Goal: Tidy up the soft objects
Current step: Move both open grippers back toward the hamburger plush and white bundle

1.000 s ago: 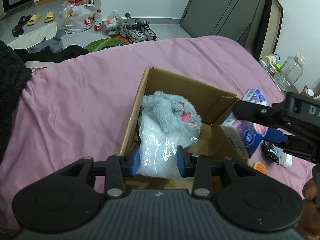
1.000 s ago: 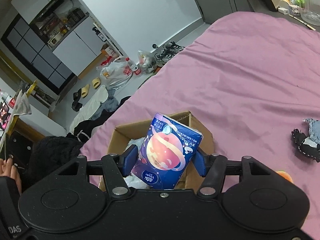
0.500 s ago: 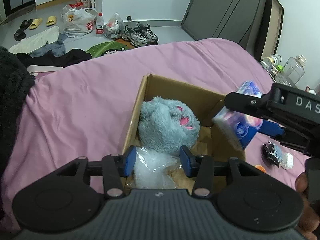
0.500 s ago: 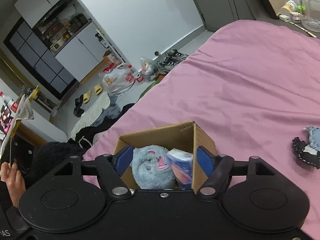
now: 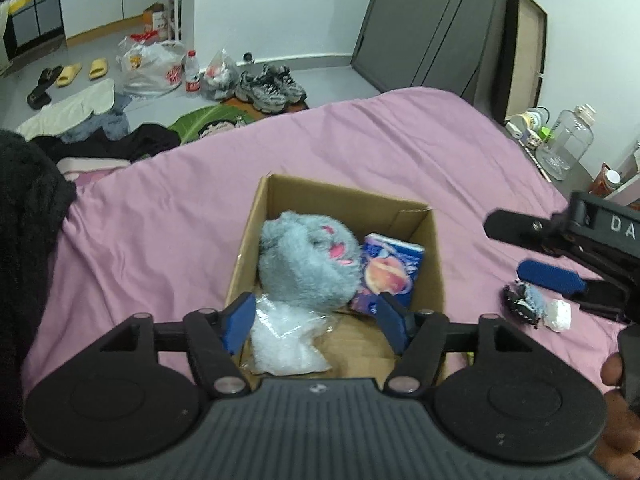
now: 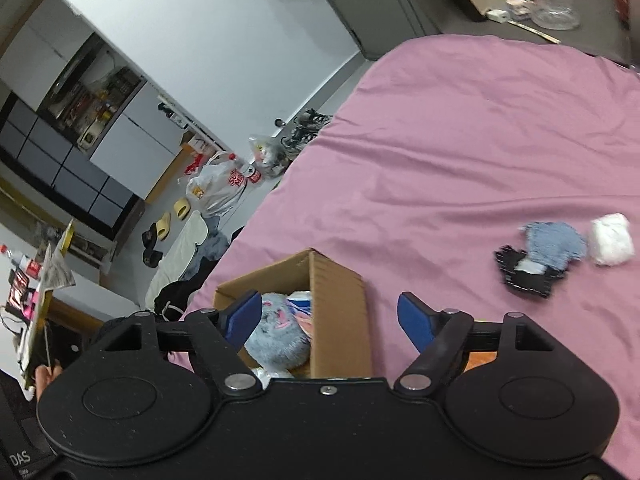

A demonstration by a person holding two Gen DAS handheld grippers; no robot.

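From my left wrist view I look down into the cardboard box [image 5: 420,236] sitting on the pink bed [image 5: 160,220]. Inside it I see the grey plush toy [image 5: 306,260] against the left wall, the blue tissue pack [image 5: 390,272] leaning just beside it on the right, and a clear plastic bag [image 5: 282,340] of white stuff at the near end, touching the plush. My left gripper [image 5: 316,322] hangs over the near edge of the box with its jaws opening and nothing pressed between the blue pads; the bag lies below and between them. My right gripper [image 6: 330,318] is also opening and empty, with the box's right wall between its pads. In the left view its blue finger [image 5: 550,280] shows out to the right of the box. Out on the bed, well apart from the box, lie a small black and denim-blue fabric piece [image 6: 538,256] and a white soft lump [image 6: 610,238], touching each other.
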